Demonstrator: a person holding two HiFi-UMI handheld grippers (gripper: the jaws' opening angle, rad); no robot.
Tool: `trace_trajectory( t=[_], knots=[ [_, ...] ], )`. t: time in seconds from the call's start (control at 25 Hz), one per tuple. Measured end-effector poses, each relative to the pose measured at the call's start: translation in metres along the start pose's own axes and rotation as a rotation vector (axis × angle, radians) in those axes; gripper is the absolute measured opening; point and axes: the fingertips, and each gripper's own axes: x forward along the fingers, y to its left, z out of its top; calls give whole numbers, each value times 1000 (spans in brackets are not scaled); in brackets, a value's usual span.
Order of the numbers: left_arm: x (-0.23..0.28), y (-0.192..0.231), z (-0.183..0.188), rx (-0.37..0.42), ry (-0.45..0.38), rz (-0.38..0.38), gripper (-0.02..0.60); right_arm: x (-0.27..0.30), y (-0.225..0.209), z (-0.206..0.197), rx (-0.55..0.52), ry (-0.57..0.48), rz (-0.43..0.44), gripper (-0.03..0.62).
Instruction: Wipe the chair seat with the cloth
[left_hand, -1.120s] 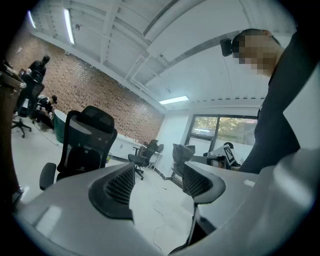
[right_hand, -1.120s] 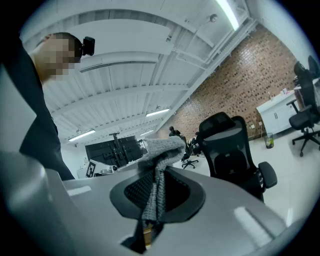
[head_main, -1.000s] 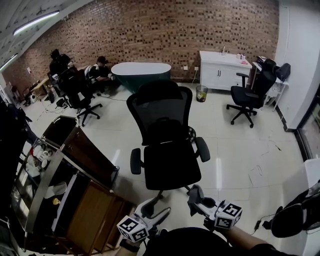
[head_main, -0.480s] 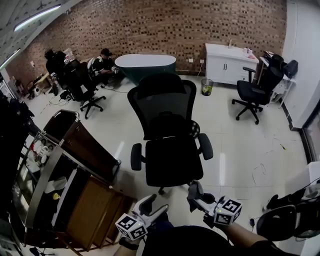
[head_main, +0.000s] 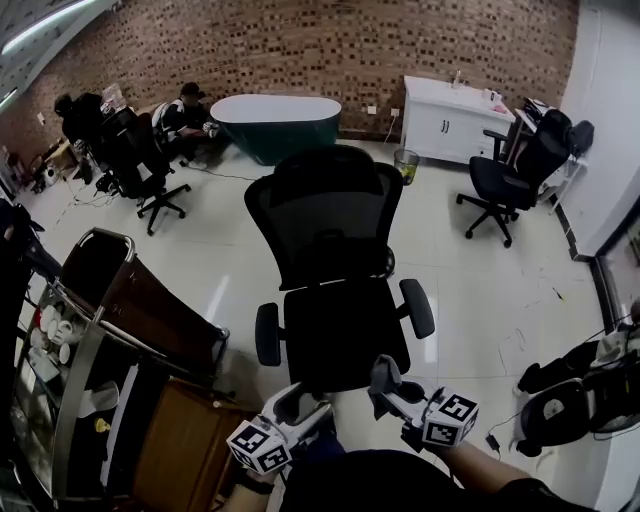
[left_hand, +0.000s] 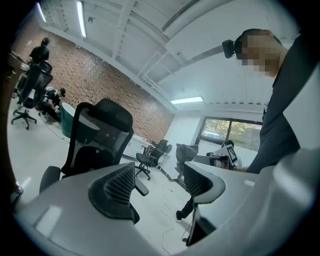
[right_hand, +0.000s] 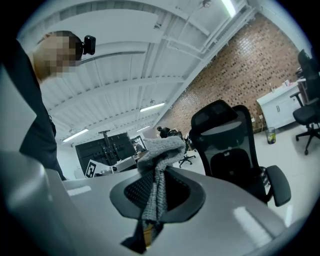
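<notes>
A black mesh-backed office chair (head_main: 335, 225) stands in the middle of the floor, its seat (head_main: 345, 335) facing me. Both grippers are held low, just short of the seat's front edge. My right gripper (head_main: 383, 378) is shut on a grey knitted cloth (right_hand: 159, 165), which bunches up above the jaws and hangs down between them. The cloth shows as a small grey lump (head_main: 381, 369) in the head view. My left gripper (head_main: 297, 404) is open with nothing between its fingers (left_hand: 120, 187). The chair (left_hand: 95, 135) shows beyond it, and also in the right gripper view as the chair (right_hand: 230, 145).
A metal cart with brown wooden panels (head_main: 150, 320) stands close on the left. Another black chair (head_main: 505, 180), a white cabinet (head_main: 450, 125), a small bin (head_main: 405, 160) and a green tub (head_main: 275, 120) are at the back. People sit at the far left. Dark equipment (head_main: 570, 400) lies at the right.
The chair has come nearer and now sits lower in the head view, its seat almost at the gripper tips. Both grippers have kept their states.
</notes>
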Motion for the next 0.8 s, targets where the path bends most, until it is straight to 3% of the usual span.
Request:
trace_trajectory(
  t=[0.24, 0.48, 0.64, 0.8],
  knots=[
    [19, 84, 51, -7, 45, -54, 330, 93, -38, 37, 12, -3, -39, 32],
    [31, 135, 80, -2, 85, -68, 330, 161, -49, 70, -1, -22, -22, 32],
    [46, 153, 87, -10, 86, -77, 330, 185, -61, 70, -3, 7, -10, 32],
    [63, 171, 81, -37, 100, -72, 331, 209, -83, 44, 16, 86, 14, 32]
  ],
)
